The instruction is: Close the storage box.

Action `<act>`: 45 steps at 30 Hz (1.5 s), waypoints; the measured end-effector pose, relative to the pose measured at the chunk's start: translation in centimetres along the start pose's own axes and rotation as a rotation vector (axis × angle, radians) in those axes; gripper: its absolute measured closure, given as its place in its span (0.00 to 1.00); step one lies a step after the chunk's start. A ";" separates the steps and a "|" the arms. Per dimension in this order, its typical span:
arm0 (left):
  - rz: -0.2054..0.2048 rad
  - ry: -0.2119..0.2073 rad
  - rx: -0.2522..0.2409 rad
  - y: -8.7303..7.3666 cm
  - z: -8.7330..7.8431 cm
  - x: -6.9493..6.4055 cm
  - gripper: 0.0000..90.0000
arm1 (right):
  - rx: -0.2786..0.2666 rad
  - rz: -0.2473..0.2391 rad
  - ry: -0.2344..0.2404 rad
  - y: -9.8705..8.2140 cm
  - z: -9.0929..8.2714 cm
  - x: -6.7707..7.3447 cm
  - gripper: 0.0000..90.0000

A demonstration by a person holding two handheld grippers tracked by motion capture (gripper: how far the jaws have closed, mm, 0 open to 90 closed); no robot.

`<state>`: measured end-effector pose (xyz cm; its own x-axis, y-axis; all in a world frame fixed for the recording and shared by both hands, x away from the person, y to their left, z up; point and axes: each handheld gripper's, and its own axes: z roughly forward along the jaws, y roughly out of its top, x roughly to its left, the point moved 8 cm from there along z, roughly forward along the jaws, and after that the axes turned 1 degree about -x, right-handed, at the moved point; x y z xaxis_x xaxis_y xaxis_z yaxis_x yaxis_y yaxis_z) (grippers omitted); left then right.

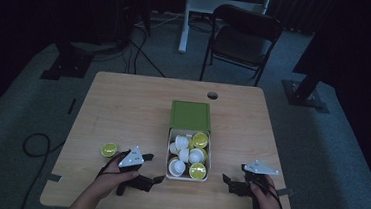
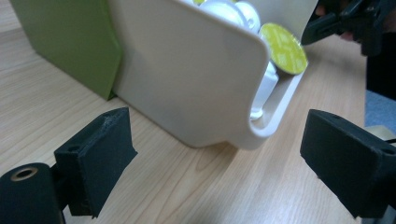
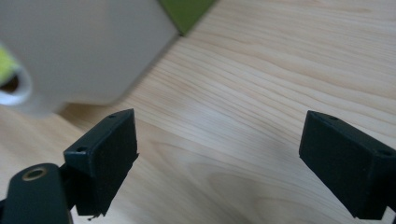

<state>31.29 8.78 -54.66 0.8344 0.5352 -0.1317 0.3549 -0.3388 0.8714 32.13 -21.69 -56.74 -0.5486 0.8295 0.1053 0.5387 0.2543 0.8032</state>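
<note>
The white tray [image 1: 187, 177] sits at the lower centre of the high view on the wooden surface [image 1: 123, 109]. Its far end touches a green box [image 1: 190, 115]. The tray holds white capsules [image 1: 182, 142] and capsules with yellow-green lids [image 1: 198, 171]. One loose yellow-green capsule [image 1: 108, 149] lies on the surface at lower left, well apart from the tray.

The left gripper [image 1: 157, 179] is just left of the tray's near corner. In the left gripper view the left gripper [image 2: 217, 154] has its jaws spread, with bare surface between them; the tray wall [image 2: 187, 70] stands just beyond.

The right gripper [image 1: 227, 179] is near the tray's right side, at lower right of the high view. In the right gripper view the right gripper [image 3: 219, 149] also has its jaws spread over bare surface, with nothing between them; the tray corner [image 3: 84, 46] is blurred at upper left.
</note>
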 end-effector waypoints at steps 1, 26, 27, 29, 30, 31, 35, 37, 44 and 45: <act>0.008 0.004 0.000 0.1 0.0 0.1 0.11 | 0.000 0.000 0.000 0.0 0.0 0.0 0.12; 0.033 0.020 -0.019 2.5 1.9 0.7 0.11 | -0.131 -0.108 0.256 3.1 0.9 5.5 0.16; 0.034 0.018 -0.019 2.5 2.0 0.7 0.11 | -0.124 -0.096 0.251 3.2 1.0 5.2 0.16; 0.039 0.022 -0.014 2.5 2.1 0.8 0.11 | -0.130 -0.086 0.248 3.3 1.2 5.0 0.16; 0.039 0.022 -0.014 2.5 2.1 0.8 0.11 | -0.130 -0.086 0.248 3.3 1.2 5.0 0.16; 0.037 0.024 -0.015 2.5 2.1 0.9 0.11 | -0.131 -0.072 0.251 3.4 1.3 4.9 0.15; 0.036 0.038 -0.016 2.6 2.2 1.4 0.11 | -0.141 0.003 0.265 4.0 1.6 4.5 0.14; 0.034 0.044 -0.012 2.6 2.2 1.7 0.11 | -0.143 -0.037 0.235 4.1 1.9 4.0 0.13; 0.034 0.049 -0.012 2.7 2.4 2.2 0.11 | -0.142 -0.042 0.235 4.4 2.3 3.9 0.13; 0.034 0.053 -0.013 2.8 2.4 2.3 0.11 | -0.142 -0.043 0.232 4.4 2.4 3.8 0.13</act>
<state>35.18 7.16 -53.68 0.8225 0.5636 -0.0769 0.3208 -0.3480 0.8809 33.94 -16.23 -54.16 -0.7099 0.6788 0.1878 0.4257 0.2011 0.8822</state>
